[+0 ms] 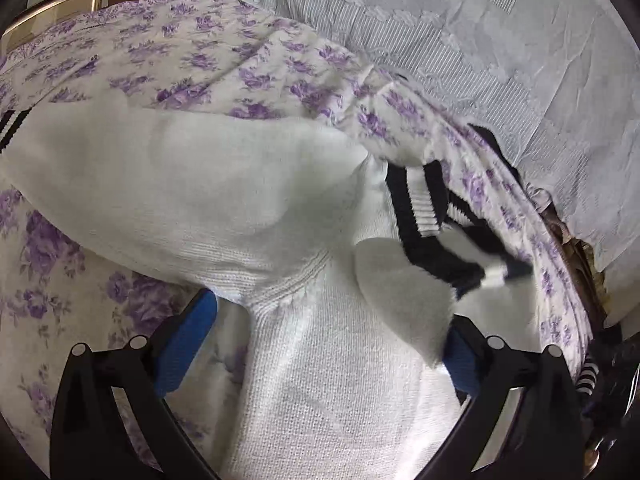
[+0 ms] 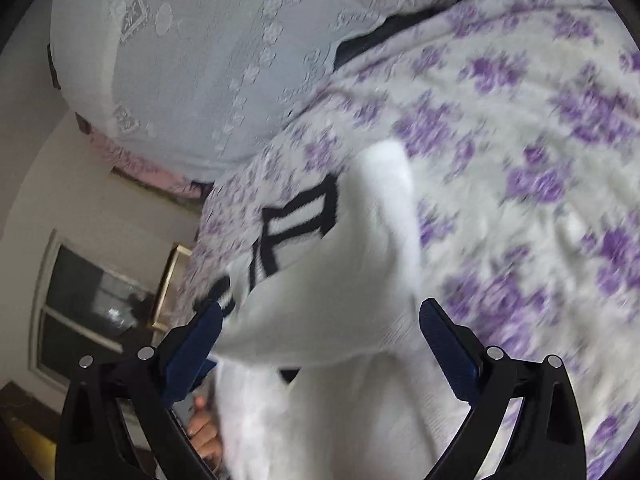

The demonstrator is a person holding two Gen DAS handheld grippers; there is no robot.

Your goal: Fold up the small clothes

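- Garment position: white knit sweater with black-and-white striped trim lies on the floral bedspread, partly folded, one sleeve laid across the body. Its collar end sits close to the bedspread edge that borders the pale lace cover.
- Left gripper: fingers spread wide, straddling the sweater body; blue pads apart, no fabric pinched between them.
- Right gripper: fingers fully apart above the sleeve fold; the sweater lies between the pads, not clamped. This view is blurred, so fine contact cannot be judged.
- A person's fingers show beside the fabric at the lower left of the right wrist view.
- Risk — loose fold: with neither gripper holding, the sleeve may slide back open if a finger drags it on withdrawal.
- Risk — double pick-up: a low pinch may catch the bedspread together with the knit.
- Risk — uneven stack: bulky trim near the collar may tilt the next fold.
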